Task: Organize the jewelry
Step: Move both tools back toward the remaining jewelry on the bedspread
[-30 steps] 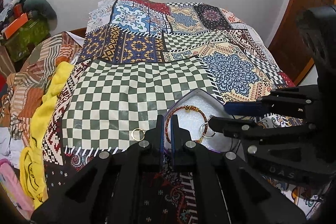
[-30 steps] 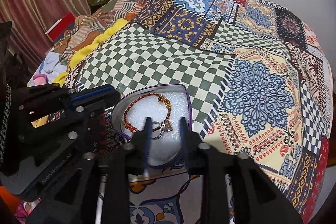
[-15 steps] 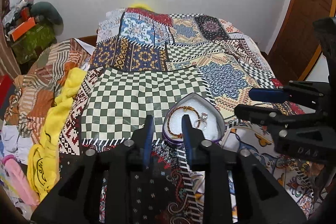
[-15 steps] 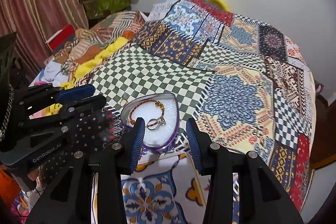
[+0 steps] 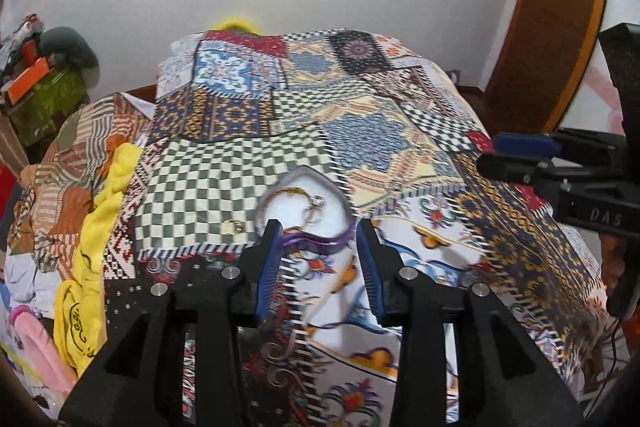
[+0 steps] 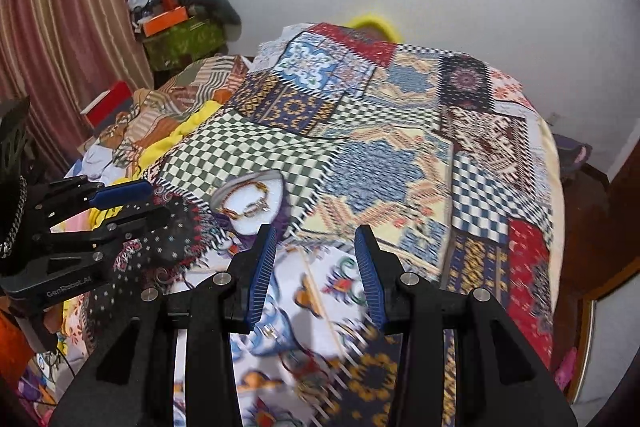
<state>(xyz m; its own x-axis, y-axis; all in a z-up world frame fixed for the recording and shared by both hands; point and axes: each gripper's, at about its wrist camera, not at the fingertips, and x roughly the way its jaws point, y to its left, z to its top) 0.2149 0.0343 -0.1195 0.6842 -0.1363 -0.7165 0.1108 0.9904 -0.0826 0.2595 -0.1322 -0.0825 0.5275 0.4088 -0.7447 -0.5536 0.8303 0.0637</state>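
Observation:
A heart-shaped purple-rimmed jewelry tray (image 5: 340, 201) with white foam lies on the patchwork bedspread. In it are a red-and-gold bracelet (image 5: 280, 191) and a silver ring (image 5: 316, 205). A gold ring (image 5: 233, 225) lies on the green checkered patch just left of the tray. My left gripper (image 5: 318, 253) is open and empty, raised just in front of the tray. My right gripper (image 6: 316, 259) is open and empty, raised to the right of the tray (image 6: 276, 183), where the bracelet (image 6: 240, 213) also shows.
The bed (image 6: 400, 147) fills both views. Yellow cloth (image 5: 96, 219) and striped bedding (image 5: 60, 167) pile up at its left. A green box with clutter (image 6: 180, 39) stands by the curtain. A wooden door (image 5: 552, 7) is at the right.
Both grippers have opened wide and pulled back and up from the tray. The left gripper let go; the gold ring stays on the checkered patch.

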